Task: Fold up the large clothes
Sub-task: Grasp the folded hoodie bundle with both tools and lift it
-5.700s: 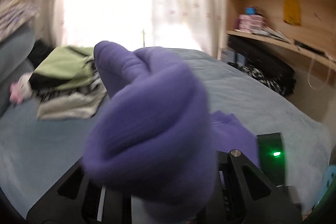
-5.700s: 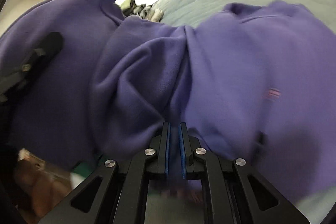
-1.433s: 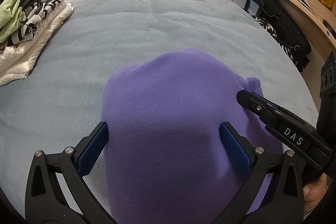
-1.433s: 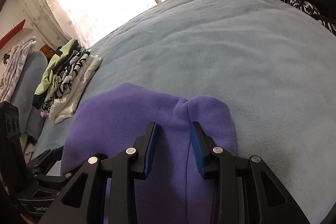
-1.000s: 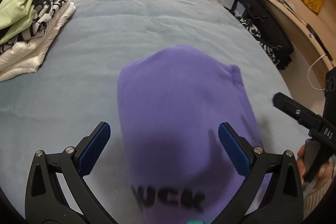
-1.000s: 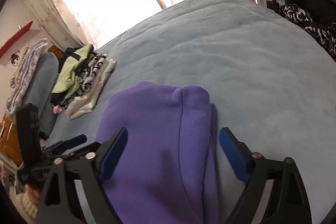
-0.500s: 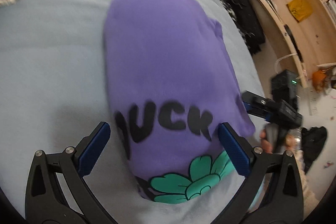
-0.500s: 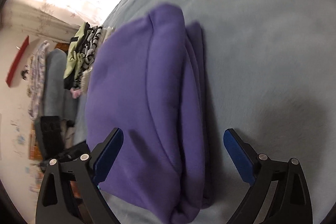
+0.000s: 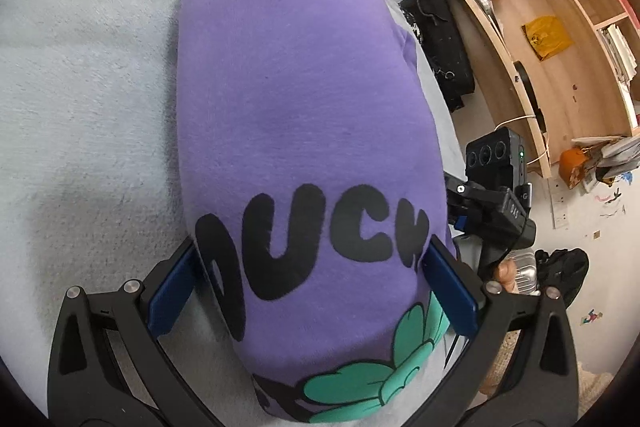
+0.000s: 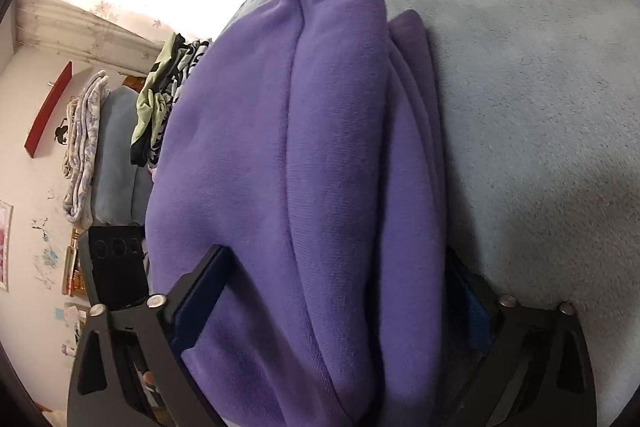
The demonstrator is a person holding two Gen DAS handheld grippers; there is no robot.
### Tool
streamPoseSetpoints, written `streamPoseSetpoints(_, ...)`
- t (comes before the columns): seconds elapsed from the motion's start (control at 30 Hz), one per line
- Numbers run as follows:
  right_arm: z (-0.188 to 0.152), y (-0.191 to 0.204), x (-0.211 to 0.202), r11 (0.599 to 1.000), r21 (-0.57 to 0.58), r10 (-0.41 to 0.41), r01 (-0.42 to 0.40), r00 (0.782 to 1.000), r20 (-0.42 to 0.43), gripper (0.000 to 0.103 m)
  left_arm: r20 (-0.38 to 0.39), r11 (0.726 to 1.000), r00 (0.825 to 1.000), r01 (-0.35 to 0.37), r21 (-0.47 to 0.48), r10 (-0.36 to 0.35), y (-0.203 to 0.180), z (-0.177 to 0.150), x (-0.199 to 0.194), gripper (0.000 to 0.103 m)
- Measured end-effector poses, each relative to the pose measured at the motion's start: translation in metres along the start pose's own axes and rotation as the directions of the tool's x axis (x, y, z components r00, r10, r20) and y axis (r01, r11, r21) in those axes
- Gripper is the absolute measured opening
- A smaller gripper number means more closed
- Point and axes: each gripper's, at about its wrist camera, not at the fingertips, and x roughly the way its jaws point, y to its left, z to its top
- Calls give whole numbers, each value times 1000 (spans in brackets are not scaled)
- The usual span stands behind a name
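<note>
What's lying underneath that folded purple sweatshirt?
The purple sweatshirt rests on a pale blue blanket, which shows all round it. Whatever sits directly beneath the folded layers is covered and cannot be seen.

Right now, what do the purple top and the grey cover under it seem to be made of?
The purple top looks like soft, matte knit fleece, probably cotton blend: fine ribbed weave, thick rounded folds, flat printed lettering. The grey cover looks like plush, fuzzy fleece or velour: short nap with brushed streaks.
</note>
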Motion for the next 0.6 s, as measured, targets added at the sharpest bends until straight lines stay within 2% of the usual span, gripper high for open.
streamPoseSetpoints(0.07,-6,7,-6,1000,-26,-1,1,1000,19,69,10,999,999,-39,-2,39,-4,-2,1,103)
streamPoseSetpoints(0.13,-12,16,-13,997,-70,-25,28,999,45,54,26,994,994,-104,38,103,-17,-3,-1,101)
streamPoseSetpoints(0.23,-20,40,-29,989,-129,-67,77,994,86,44,74,984,986,-153,91,147,-35,-4,-17,95)
streamPoseSetpoints(0.33,-31,67,-41,986,-154,-50,69,991,120,42,147,976,977,-172,133,152,-46,-4,-48,92)
streamPoseSetpoints(0.5,-54,122,-50,977,-205,-15,50,986,168,41,226,970,963,-184,159,145,-54,-1,-110,90)
streamPoseSetpoints(0.6,-66,157,-55,972,-236,27,20,981,193,41,288,960,945,-211,182,153,-64,2,-154,90)
